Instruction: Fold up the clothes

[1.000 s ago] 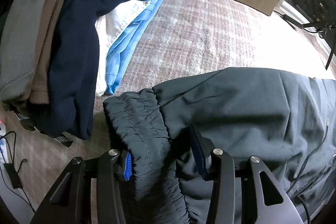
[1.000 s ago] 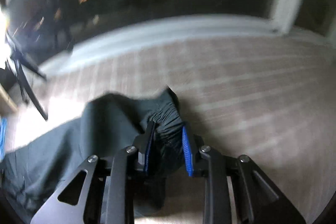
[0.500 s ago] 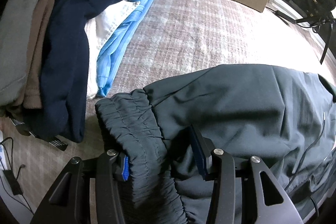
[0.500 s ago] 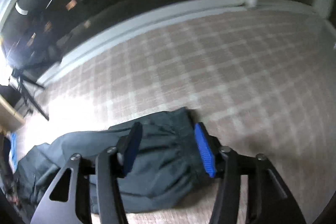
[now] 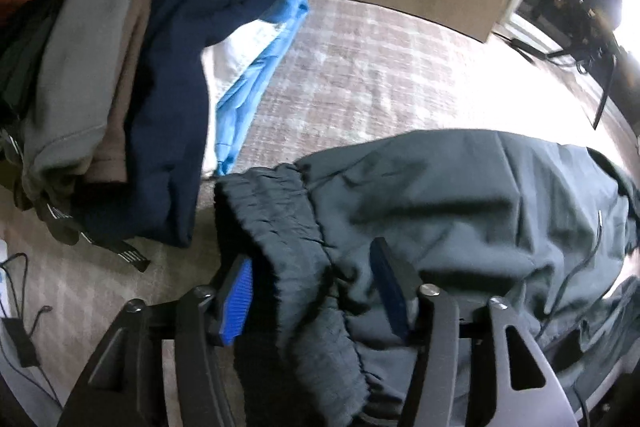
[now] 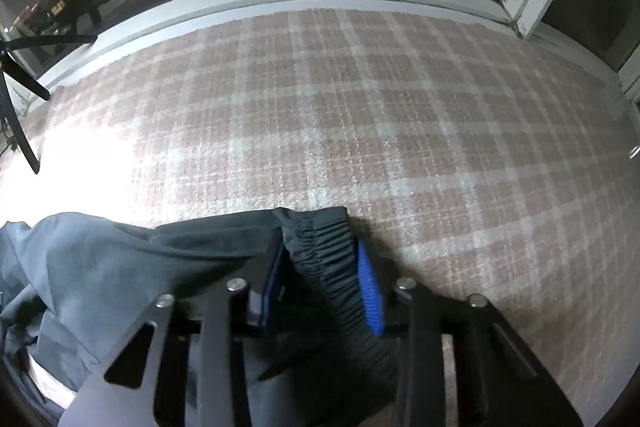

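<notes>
Left wrist: jaws spread around dark trousers (image 5: 460, 211); right wrist: jaws clamp their waistband (image 6: 332, 267).

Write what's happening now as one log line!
left gripper: open around waistband | right gripper: shut on cuff | carpet

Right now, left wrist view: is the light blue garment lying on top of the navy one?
No. The light blue garment lies on the carpet beside the pile, with the navy garment draped over its upper end.

dark grey jacket (image 5: 460, 195) lies rumpled on the plaid carpet, its ribbed elastic cuffs (image 6: 332, 267) bunched.
</notes>
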Motion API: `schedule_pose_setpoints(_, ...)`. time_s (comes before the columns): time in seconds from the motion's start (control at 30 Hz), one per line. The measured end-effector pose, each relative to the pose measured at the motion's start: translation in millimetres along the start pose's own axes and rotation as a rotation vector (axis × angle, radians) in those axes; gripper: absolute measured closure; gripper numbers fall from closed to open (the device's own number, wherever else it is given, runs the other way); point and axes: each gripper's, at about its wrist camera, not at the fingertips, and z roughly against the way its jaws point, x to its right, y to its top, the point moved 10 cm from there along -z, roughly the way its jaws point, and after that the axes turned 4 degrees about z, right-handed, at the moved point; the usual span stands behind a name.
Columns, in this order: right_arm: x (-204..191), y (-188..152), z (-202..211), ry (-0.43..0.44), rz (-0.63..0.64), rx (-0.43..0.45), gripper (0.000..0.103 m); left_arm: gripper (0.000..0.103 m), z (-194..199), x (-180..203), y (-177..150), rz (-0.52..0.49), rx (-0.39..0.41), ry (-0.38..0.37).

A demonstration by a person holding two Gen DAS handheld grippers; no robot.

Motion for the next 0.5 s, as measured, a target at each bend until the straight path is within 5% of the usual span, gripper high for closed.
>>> schedule_pose_setpoints(0.07,-2.1,-0.2,1.9,-0.003,-0.007,0.009,0.076,0.06,1.1,-0.3,1.7,0.008,0.003,-0.008)
schedule_pose_setpoints(0.1,-3.9,-0.1,3.1,-0.004,-0.009,0.013,0.077,0.084,1.6,-0.4,2.6,0.012,0.004,-0.012)
schedule_pose_setpoints(0.13,-7.3,-0.1,5.0,-0.002,-0.012,0.019,0.078,0.094,2.2,-0.6,3.4,0.016,0.005,-0.016)
schedule_pose_setpoints(0.27,-12.6,5.1,25.0,-0.005,-0.038,0.088,0.08,0.099,19.2,19.3,8.7,-0.053,0.1,0.007)
schedule_pose_setpoints(0.5,7.8,44.5,86.7,-0.003,-0.139,0.259,0.081,0.099,79.2,35.5,71.1,-0.063,0.279,-0.046)
